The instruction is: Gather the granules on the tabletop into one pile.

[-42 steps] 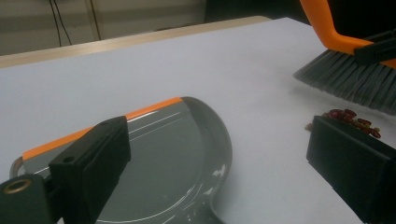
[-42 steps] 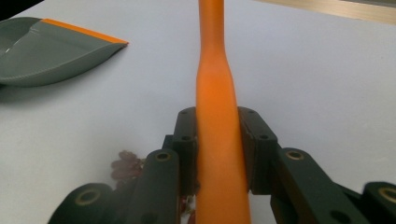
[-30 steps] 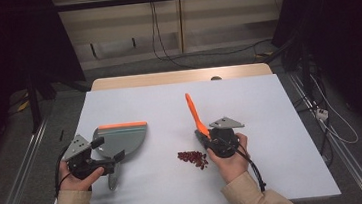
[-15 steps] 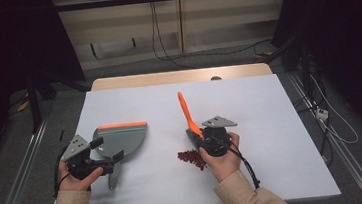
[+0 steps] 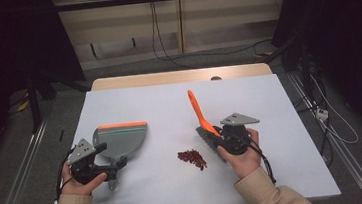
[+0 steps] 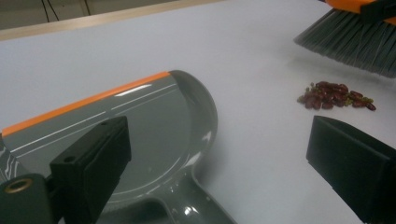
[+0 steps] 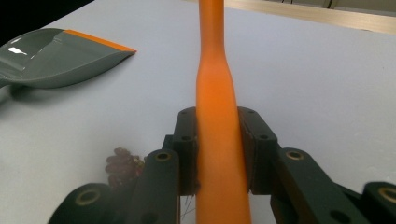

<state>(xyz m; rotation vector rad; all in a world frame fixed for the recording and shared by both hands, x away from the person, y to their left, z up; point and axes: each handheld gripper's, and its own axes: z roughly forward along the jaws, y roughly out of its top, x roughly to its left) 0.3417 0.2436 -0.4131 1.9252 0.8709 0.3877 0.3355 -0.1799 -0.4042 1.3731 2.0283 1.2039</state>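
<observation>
Orange brush handle (image 5: 197, 111) is clamped in right tool (image 5: 221, 137); beans (image 5: 192, 157) lie on bench (image 5: 271, 123), well apart from dustpan (image 5: 120, 140); scatter is risked if swept hard. Left tool (image 6: 224, 177) is spread wide over dustpan handle (image 6: 187, 207): pan could slide ungripped. Right gripper view: handle (image 7: 217, 116) pinched tight, beans (image 7: 122, 164) low left; twisting is possible.

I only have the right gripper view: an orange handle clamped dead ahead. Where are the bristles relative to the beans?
Observer: The brush has its bristles just right of the bean pile, by the high view.
Operator: Is the left tool holding the dustpan?
Observer: Its jaws stand open; the left tool straddles the dustpan handle, not clamped.
Operator: Which way does the pan's orange lip face?
Observer: Toward the table's far edge, away from the beans.
</observation>
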